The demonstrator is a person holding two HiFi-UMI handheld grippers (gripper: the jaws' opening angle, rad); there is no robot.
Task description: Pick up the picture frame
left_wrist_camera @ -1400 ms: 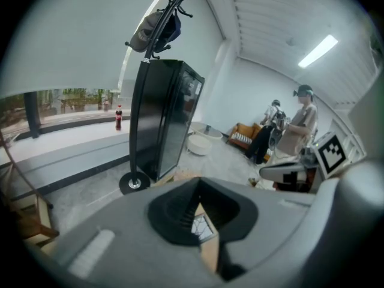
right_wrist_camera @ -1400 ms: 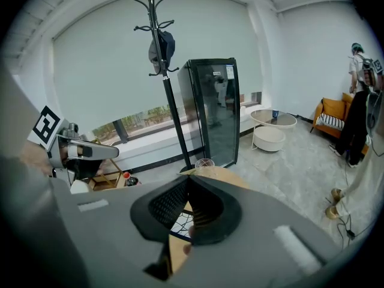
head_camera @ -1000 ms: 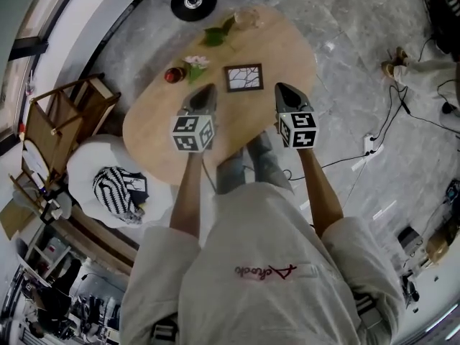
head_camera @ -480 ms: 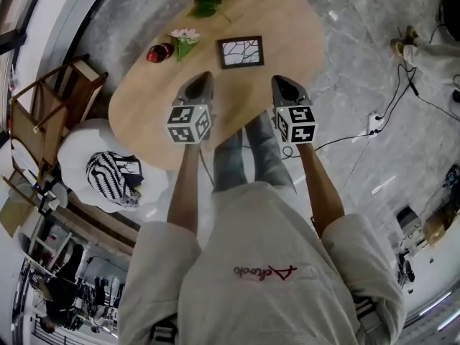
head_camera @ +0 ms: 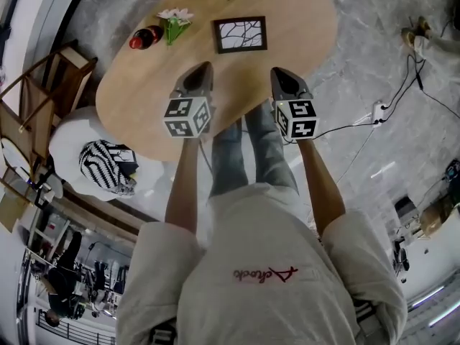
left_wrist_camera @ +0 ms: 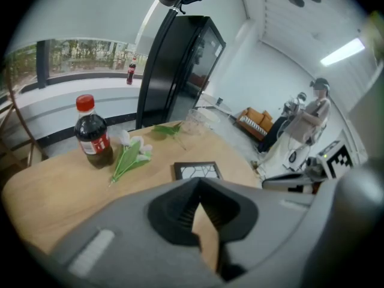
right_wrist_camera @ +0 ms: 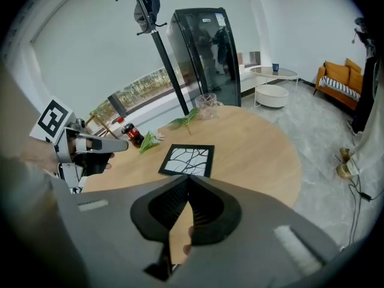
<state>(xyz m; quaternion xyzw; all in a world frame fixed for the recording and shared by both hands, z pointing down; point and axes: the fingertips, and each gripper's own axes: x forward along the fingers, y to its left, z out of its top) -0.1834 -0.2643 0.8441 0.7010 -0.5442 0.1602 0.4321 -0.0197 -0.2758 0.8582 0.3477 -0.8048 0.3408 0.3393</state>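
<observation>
Two grey handheld grippers are held side by side over the near part of the oval light-wood worktop (head_camera: pixel 309 27). The left gripper (head_camera: pixel 203 70) and the right gripper (head_camera: pixel 279 74) each have their jaws pressed together with nothing between them. The black-rimmed picture frame (head_camera: pixel 240 34), showing a white branching pattern, lies flat on the worktop beyond their tips, apart from both. To its left lie white flowers with green leaves (head_camera: pixel 172 21), and beside them stands a dark cola bottle with a red cap (head_camera: pixel 144 37).
</observation>
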